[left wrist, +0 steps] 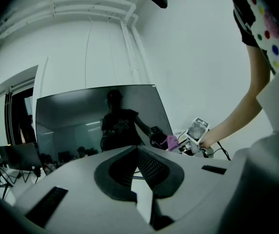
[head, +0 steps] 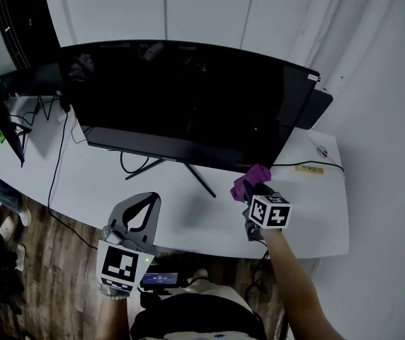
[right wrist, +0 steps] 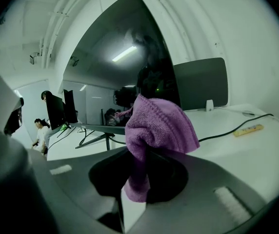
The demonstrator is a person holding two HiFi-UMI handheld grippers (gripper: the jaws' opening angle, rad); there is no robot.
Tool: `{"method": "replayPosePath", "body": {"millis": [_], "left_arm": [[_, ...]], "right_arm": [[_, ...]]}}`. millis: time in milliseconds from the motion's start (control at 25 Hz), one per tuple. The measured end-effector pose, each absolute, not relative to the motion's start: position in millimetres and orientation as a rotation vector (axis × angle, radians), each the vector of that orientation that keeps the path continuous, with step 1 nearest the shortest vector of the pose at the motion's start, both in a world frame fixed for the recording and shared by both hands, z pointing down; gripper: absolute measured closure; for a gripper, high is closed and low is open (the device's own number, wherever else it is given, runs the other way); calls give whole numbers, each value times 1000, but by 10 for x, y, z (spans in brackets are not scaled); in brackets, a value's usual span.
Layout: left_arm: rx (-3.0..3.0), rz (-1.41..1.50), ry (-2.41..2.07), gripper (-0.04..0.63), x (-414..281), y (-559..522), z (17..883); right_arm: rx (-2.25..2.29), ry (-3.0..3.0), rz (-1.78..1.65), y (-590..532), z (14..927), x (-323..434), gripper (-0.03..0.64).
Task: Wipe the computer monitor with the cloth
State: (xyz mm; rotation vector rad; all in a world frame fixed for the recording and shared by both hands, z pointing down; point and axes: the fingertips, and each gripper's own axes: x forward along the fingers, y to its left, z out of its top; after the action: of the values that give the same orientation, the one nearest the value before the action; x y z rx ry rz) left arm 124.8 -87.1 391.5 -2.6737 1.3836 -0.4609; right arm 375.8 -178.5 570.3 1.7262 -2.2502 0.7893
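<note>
Right gripper [right wrist: 138, 177]: fingers closed on a fold of the purple cloth [right wrist: 160, 125]; only a narrow strip is pinched; the rest bunches up as a loose tuft above the tips and hangs down one side.

Left gripper [left wrist: 138, 165]: fingers brought together with nothing between them; held low at the near edge of the table [head: 316, 218], well apart from the work.

Position: in the head view the cloth sits just below the lower right part of the monitor [head: 188, 98], close to its bottom edge; cannot tell whether it touches the glass; wiping judged barely begun, most of the dark screen lies up and to the left.

Risks, judged from this moment:
- Cloth slip; the grip is on a thin fold, so drag across the panel could pull it out or roll the tuft aside.
- Bare contact; if the tuft flattens or folds back, the hard finger tips could meet the screen and mark it; the approach angle should keep fabric leading.
- Monitor rocking; it stands on a thin splayed stand [head: 188, 172], and nothing braces it, the left gripper being away; firm pressure high up could tip or swivel it.
- Cable snag; a black cable [right wrist: 237, 126] runs over the table to the right of the cloth; a low sweep could catch it.
- Uneven coverage; the small wad wipes narrow tracks, so gaps are likely.
</note>
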Motion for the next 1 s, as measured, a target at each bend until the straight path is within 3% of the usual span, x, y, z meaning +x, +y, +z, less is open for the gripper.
{"method": "replayPosePath", "body": {"millis": [1000], "left_arm": [[-2706, -448, 1408, 589, 334, -1356, 3941]], "right_arm": [[1647, -2230, 808, -2114, 5749, 2676, 548]]}}
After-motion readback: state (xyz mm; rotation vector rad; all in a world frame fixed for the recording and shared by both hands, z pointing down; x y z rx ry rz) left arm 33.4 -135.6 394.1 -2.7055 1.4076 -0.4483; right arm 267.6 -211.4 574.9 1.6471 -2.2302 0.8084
